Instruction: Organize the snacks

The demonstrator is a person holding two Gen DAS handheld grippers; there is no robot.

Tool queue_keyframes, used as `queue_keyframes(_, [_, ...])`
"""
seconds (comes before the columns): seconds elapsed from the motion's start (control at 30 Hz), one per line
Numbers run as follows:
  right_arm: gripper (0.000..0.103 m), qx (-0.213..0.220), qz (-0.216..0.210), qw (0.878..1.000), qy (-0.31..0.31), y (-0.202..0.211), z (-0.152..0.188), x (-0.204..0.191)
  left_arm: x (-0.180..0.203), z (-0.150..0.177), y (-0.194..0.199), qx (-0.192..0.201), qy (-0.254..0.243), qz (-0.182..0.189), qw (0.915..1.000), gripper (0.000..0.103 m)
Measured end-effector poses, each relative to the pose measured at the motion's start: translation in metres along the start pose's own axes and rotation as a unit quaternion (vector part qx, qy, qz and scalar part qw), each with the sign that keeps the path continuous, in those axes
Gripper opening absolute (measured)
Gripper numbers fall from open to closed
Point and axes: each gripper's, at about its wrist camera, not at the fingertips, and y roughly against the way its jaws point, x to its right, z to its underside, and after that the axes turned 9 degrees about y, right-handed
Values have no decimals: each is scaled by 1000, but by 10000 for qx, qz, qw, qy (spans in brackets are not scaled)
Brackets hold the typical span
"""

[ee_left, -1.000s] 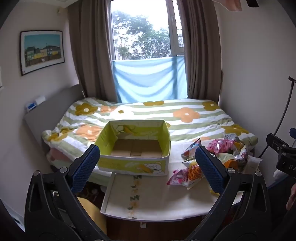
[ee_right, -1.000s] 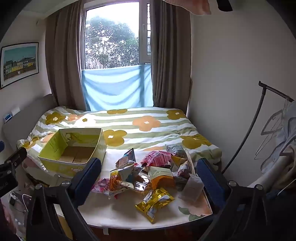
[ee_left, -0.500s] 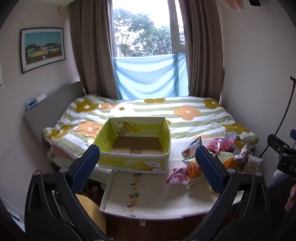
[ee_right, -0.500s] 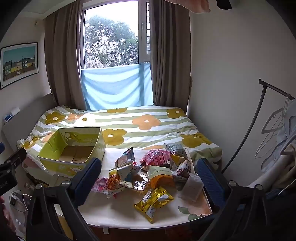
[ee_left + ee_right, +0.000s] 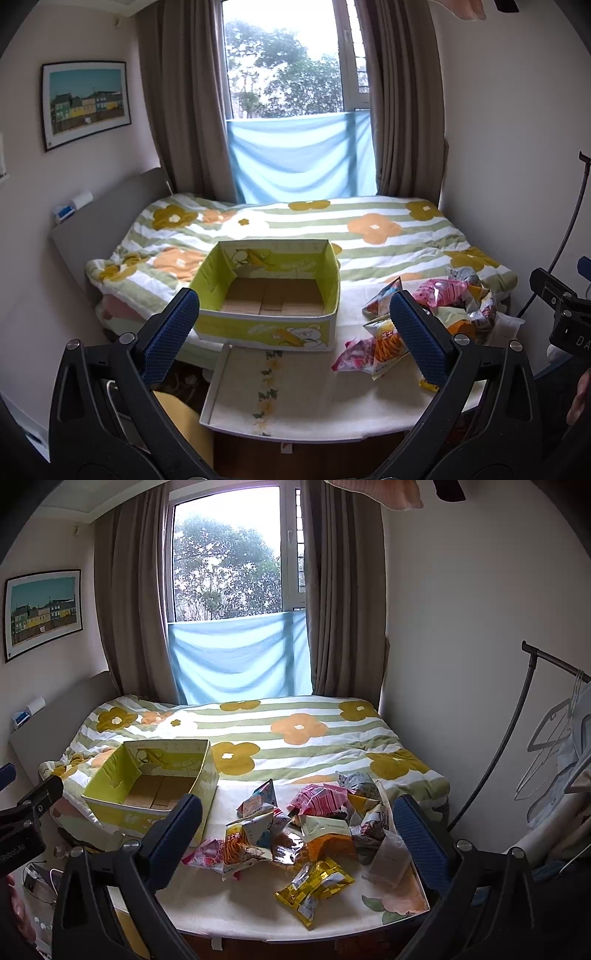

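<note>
While both claws hover above the near edge of the white table [image 5: 207,904], the left gripper [image 5: 295,332] and the right gripper [image 5: 299,834] stand spread wide with nothing between their blue pads. The snacks [image 5: 314,830] lie in a loose heap on the table's right half: crinkled foil and plastic packets in pink, orange and white, with a yellow packet [image 5: 314,884] nearest the front edge. To their left sits an open, empty yellow-green cardboard box [image 5: 273,295], partly on the flowered bed [image 5: 295,734].
</note>
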Motion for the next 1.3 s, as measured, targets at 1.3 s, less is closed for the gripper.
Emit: queue_keyframes(1.3, [103,-54,222,9997,46,-5,2,-4,-6,2,-8,-34,46,21,10000,102])
